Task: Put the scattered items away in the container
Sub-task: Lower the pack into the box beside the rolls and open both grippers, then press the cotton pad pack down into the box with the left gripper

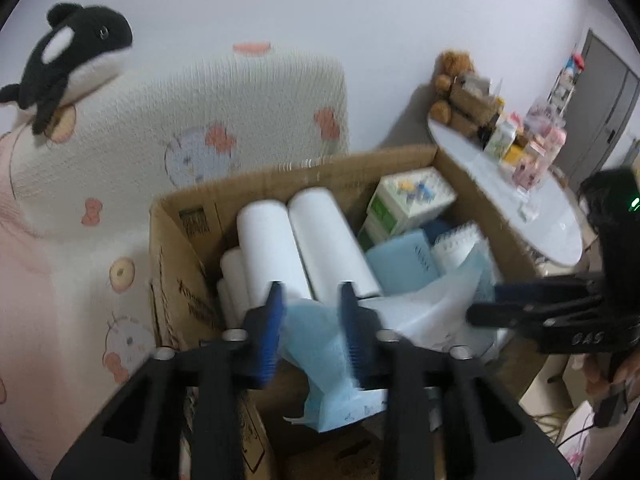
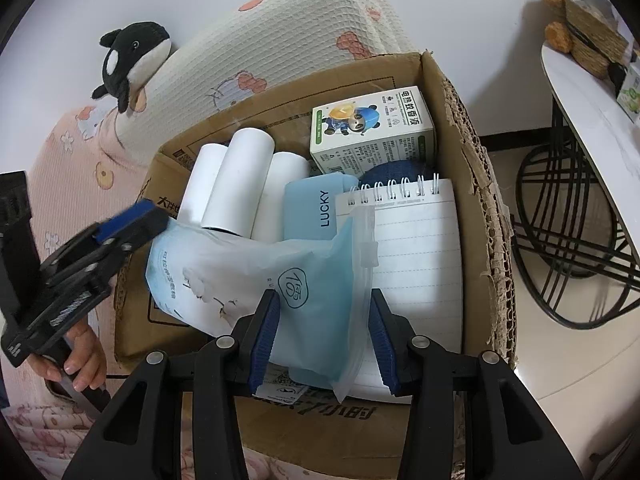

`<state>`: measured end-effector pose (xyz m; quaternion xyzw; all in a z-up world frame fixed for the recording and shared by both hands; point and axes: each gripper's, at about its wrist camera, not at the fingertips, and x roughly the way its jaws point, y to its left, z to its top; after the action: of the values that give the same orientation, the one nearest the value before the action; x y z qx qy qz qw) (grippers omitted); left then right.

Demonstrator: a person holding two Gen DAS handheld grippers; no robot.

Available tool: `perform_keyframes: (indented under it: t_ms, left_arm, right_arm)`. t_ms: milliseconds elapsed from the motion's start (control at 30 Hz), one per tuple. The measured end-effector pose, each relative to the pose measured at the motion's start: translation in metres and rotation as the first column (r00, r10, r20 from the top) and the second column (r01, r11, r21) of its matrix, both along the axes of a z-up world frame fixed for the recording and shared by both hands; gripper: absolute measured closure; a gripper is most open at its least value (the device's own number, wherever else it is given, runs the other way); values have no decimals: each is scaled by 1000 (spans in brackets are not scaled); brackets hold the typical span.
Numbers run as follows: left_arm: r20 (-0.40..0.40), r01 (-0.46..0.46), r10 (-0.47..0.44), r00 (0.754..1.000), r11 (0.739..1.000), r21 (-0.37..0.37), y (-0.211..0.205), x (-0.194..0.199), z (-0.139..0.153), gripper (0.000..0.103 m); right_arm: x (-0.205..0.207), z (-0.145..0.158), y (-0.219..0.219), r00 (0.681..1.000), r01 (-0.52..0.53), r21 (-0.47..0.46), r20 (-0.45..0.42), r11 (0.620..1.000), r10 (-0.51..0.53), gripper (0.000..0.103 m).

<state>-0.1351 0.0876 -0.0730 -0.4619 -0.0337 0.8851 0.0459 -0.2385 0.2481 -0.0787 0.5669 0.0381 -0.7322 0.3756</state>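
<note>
The brown corrugated cardboard box (image 2: 460,128) sits right under both your tongs, beside the cream waffle-knit cushion (image 2: 288,28). Your right gripper (image 2: 324,340) has its blue pads straddling the pale blue zip-top plastic pouch (image 2: 256,276) with gaps either side, so nothing's pinched. Your left gripper (image 1: 310,328) hovers apart over the same pouch's edge; can't tell if it touches. Inside already: white paper rolls (image 2: 236,184), a green-and-white printed carton (image 2: 372,132), a light blue "LUCKY" case (image 2: 316,208), a spiral-bound lined notepad (image 2: 416,264). Looks mostly done; the pouch lies half over the near wall and needs tucking in. The box's right edge is badly torn.
</note>
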Motion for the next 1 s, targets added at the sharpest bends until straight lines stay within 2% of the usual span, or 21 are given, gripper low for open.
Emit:
perform_keyframes:
  t_ms: [100, 200, 267, 367, 500, 700, 867, 1000]
  left_arm:
    - [75, 17, -15, 997, 999, -33, 2, 4, -10, 84]
    - [142, 60, -62, 988, 998, 18, 5, 13, -14, 85]
    - [168, 92, -93, 981, 996, 14, 11, 17, -17, 84]
    - [169, 113, -105, 980, 993, -37, 20, 18, -23, 84]
    - [177, 139, -125, 976, 988, -69, 26, 19, -28, 85]
    - [206, 148, -136, 969, 988, -45, 23, 19, -35, 85]
    - [260, 165, -176, 949, 984, 63, 17, 22, -45, 85]
    - [248, 154, -159, 956, 987, 40, 12, 24, -44, 85]
  right_arm:
    - [1, -1, -1, 1000, -19, 1, 0, 1000, 19, 62]
    - [1, -4, -3, 999, -45, -6, 12, 999, 45, 61]
    - [0, -6, -3, 998, -55, -17, 26, 998, 56, 61]
    - [1, -8, -4, 998, -56, -22, 37, 998, 57, 61]
    - [12, 0, -11, 995, -74, 45, -57, 996, 77, 61]
    - [13, 1, -24, 992, -106, 84, -62, 991, 111, 61]
    - [20, -5, -39, 979, -201, 92, 2, 975, 202, 65]
    - [31, -15, -57, 962, -273, 127, 33, 954, 271, 68]
